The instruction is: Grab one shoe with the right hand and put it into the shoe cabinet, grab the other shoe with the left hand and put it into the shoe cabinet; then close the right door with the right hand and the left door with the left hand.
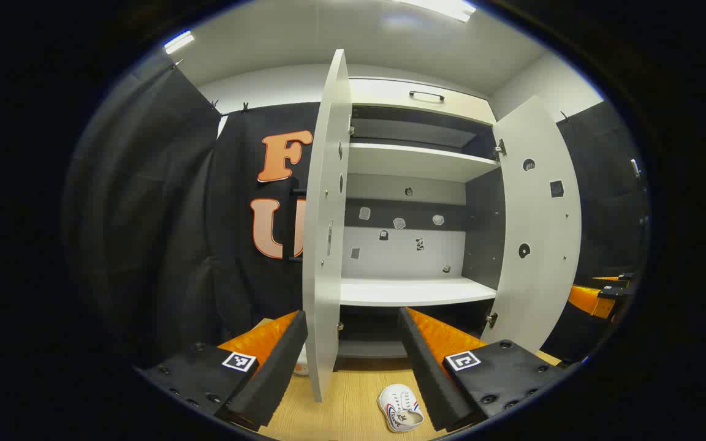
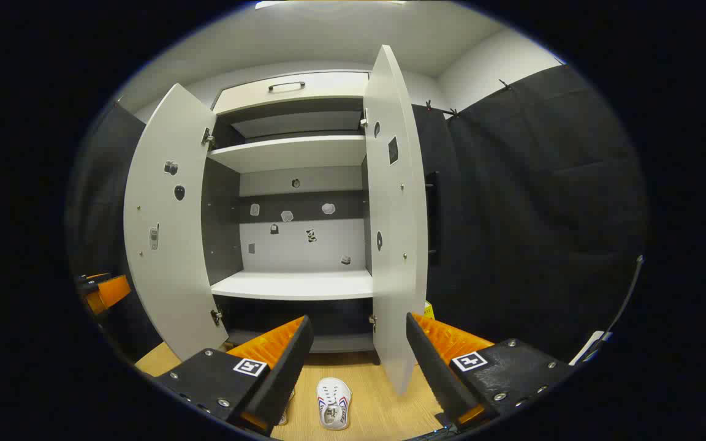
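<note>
The white shoe cabinet (image 1: 417,291) (image 2: 295,285) stands ahead with both doors swung wide; its shelves are bare. A white shoe (image 1: 400,407) with red and blue stripes lies on the wood floor below my left gripper (image 1: 353,361), whose fingers stand open and empty. A sliver of another shoe (image 1: 301,367) peeks out behind the left door (image 1: 326,226). In the right gripper view a white shoe (image 2: 333,402) lies on the floor between the open fingers of my right gripper (image 2: 359,361), and the edge of a second shoe (image 2: 284,416) shows by the left finger. The other gripper (image 1: 598,297) (image 2: 105,291) shows orange at each view's side.
Black cloth walls flank the cabinet on both sides. The right door (image 1: 534,226) (image 2: 393,214) and left door (image 2: 166,226) jut out toward me. A closed drawer with a handle (image 1: 426,95) tops the cabinet. Light wood floor (image 1: 347,404) lies in front.
</note>
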`<state>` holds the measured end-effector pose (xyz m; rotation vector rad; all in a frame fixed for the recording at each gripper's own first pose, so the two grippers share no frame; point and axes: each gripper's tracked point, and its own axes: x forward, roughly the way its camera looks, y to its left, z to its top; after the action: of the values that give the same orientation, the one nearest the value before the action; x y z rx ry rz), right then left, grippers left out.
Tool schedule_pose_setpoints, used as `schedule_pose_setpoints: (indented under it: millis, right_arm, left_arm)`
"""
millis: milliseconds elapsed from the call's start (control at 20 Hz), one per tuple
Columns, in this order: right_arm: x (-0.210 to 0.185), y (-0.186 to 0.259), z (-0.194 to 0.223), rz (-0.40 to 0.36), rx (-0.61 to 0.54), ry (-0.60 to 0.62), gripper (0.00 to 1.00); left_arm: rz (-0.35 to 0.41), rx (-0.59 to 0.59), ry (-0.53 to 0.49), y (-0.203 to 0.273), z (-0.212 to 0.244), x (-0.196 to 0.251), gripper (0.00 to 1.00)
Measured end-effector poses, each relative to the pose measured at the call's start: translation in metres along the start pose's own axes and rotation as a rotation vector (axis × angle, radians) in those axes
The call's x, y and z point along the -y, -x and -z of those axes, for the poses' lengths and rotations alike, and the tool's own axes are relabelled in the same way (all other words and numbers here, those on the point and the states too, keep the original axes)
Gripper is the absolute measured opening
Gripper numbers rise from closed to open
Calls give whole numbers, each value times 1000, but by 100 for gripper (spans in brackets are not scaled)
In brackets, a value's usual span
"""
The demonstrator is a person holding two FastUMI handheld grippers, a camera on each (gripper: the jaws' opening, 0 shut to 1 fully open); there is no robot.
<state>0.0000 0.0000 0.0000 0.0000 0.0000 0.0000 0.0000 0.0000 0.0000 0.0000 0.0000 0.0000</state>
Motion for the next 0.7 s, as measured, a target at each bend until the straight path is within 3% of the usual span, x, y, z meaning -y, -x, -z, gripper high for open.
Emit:
schedule_pose_setpoints:
  millis: [50,700]
  right_arm:
    - [0,1,0,1,0,0,94]
    - [-5,1,7,-7,-10,5,94]
  left_arm:
    - [1,0,-1,-1,0,0,99]
    - [-1,4,-8,2,-3,-1,96]
